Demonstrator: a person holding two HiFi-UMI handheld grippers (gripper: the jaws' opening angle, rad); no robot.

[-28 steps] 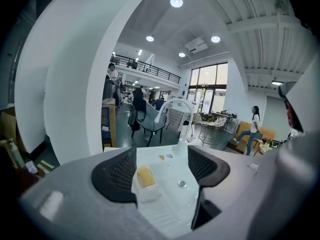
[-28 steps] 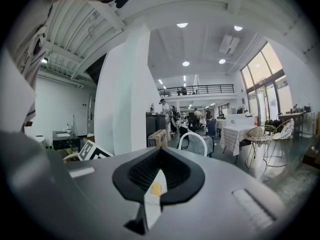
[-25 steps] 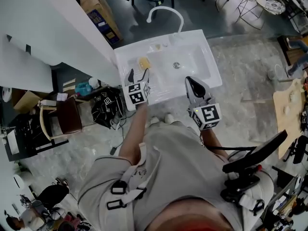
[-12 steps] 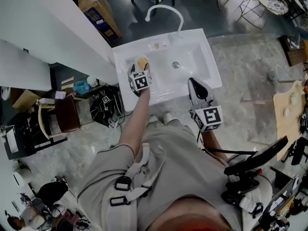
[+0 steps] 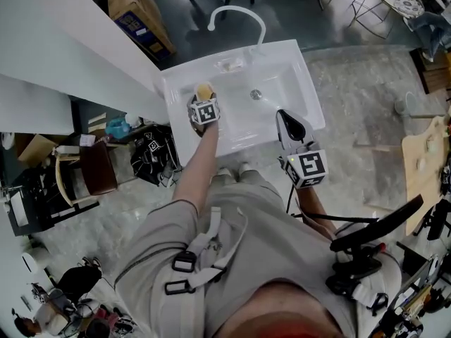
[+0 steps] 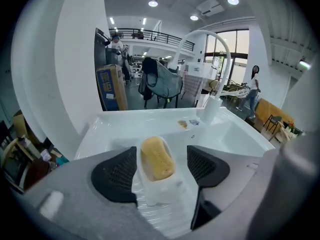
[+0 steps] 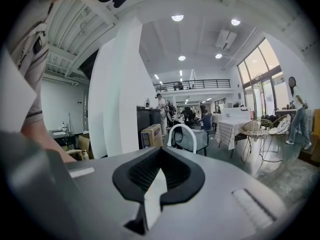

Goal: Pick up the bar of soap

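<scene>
My L gripper (image 6: 161, 156) is open, pads either side of the yellow soap (image 6: 156, 160) w/o touching it; the soap sits in a white dish (image 6: 154, 193) on the left part of the sink (image 5: 311, 83), faucet (image 5: 239, 14) at the back edge. My R gripper (image 7: 159, 176) is closed w/ nothing in it, held over the sink's front edge, well apart from the soap and pointing out into the room.

Left gripper (image 6: 159, 161) and right gripper (image 7: 159, 173) grey, shirt (image 5: 261, 238) beige
</scene>
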